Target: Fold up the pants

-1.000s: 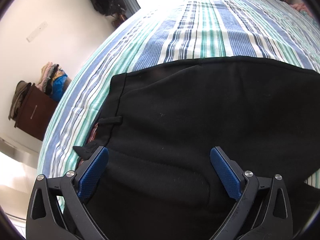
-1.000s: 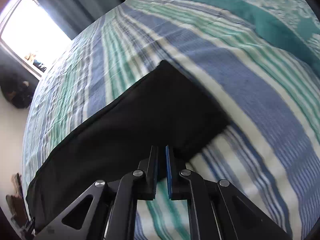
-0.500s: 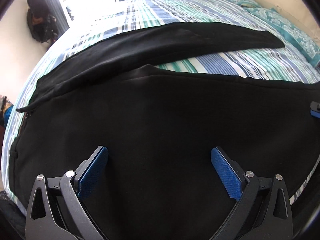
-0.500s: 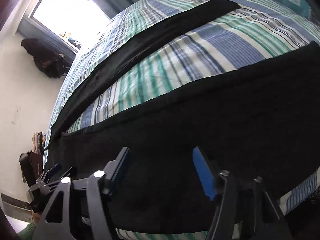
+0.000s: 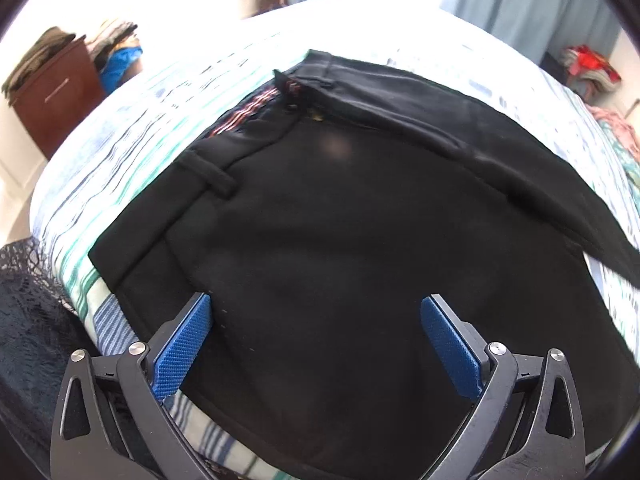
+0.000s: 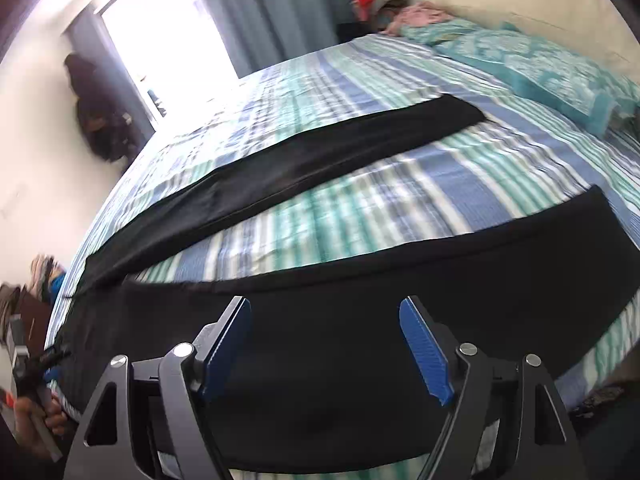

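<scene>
Black pants (image 6: 360, 312) lie spread flat on a striped bed, their two legs splayed apart; the far leg (image 6: 304, 168) runs diagonally toward the pillows. In the left wrist view the waistband end (image 5: 208, 172) with a belt loop and the unfastened fly (image 5: 292, 92) faces me. My left gripper (image 5: 316, 340) hovers open over the seat of the pants, nothing between its blue pads. My right gripper (image 6: 326, 344) hangs over the near leg, its jaws opening, with nothing gripped. The left gripper's tip (image 6: 52, 356) and the hand holding it show at the right wrist view's left edge.
The striped bedsheet (image 6: 360, 208) covers the bed; teal pillows (image 6: 540, 64) lie at its head. A brown cabinet (image 5: 56, 92) piled with clothes stands beside the bed's foot. A dark lacy fabric (image 5: 28, 320) hangs at the near left. Curtains and a bright window are behind.
The right gripper went from shut at a leg's hem to wide open over the near leg, having swung left. The left gripper stayed open and turned toward the waistband.
</scene>
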Action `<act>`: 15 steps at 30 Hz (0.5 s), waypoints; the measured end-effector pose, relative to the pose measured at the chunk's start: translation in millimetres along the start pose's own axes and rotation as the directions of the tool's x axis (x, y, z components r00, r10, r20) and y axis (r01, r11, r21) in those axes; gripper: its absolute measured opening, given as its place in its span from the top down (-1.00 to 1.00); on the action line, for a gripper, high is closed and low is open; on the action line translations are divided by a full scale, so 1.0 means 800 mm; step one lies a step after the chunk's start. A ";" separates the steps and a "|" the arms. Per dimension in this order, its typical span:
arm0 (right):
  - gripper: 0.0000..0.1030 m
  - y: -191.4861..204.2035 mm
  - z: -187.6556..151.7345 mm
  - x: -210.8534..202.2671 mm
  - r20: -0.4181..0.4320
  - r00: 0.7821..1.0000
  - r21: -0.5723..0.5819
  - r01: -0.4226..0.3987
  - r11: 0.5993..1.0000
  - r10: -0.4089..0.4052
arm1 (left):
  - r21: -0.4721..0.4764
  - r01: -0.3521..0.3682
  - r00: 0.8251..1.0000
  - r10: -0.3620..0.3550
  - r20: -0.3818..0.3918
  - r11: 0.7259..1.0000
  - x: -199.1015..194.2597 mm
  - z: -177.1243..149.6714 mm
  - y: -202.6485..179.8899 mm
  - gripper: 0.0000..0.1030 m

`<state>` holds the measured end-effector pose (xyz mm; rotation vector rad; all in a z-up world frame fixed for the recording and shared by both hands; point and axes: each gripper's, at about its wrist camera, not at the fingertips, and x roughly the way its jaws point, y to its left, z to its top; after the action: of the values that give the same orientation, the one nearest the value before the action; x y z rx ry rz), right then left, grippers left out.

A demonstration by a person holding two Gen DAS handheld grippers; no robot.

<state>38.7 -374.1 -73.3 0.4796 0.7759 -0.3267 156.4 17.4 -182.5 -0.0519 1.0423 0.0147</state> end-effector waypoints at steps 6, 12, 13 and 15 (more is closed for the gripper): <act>-0.51 0.106 -0.050 0.048 -0.114 0.989 -0.258 -0.117 0.959 0.090 | 0.263 0.060 0.989 -0.094 0.118 0.963 -0.043 -0.027 -0.067 -0.98; -0.56 0.105 -0.080 0.082 -0.225 0.974 -0.320 -0.106 0.942 0.033 | 0.294 -0.089 0.996 0.078 0.048 0.952 0.010 -0.017 -0.074 -1.00; -0.57 0.102 -0.081 0.085 -0.230 0.973 -0.308 -0.109 0.945 0.037 | 0.202 -0.023 1.000 0.023 0.002 0.979 0.020 -0.012 -0.051 -0.99; -0.63 0.098 -0.080 0.083 -0.228 0.973 -0.304 -0.116 0.945 0.046 | 0.077 -0.054 0.999 0.054 0.008 0.996 0.012 0.005 -0.018 -0.99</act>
<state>80.9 -281.4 -138.7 0.2448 1.0001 -0.0679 165.4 3.0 -188.4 0.0465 1.0374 0.0234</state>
